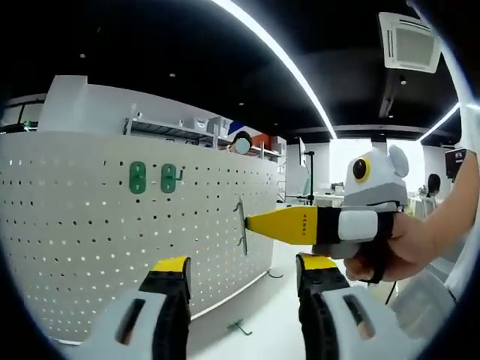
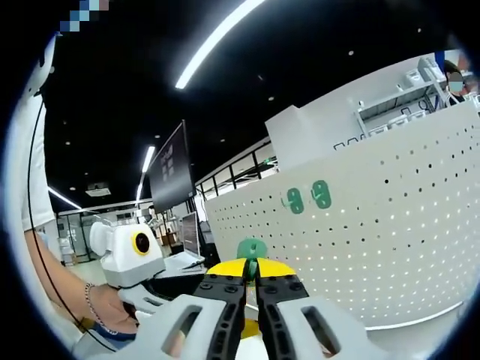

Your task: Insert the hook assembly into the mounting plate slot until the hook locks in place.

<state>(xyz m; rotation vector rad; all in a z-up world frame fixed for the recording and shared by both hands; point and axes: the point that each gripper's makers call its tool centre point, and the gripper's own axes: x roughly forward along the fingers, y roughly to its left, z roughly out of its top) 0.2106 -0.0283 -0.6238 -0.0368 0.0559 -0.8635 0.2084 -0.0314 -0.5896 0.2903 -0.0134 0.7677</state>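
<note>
Lighting: bright linear ceiling strips (image 1: 277, 52) against a dark ceiling; daylight glare at far windows (image 1: 352, 154). White pegboard (image 1: 90, 217) evenly lit, shadows soft. Quality: strong fisheye bending at edges, centre sharp, near gripper bodies at the bottom slightly soft.

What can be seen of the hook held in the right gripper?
The hook is a thin grey-green metal piece with a green plate, pinched edge-on between the shut yellow tips of the right gripper. In the left gripper view it stands roughly upright beside the white pegboard; whether it touches the board cannot be told.
</note>
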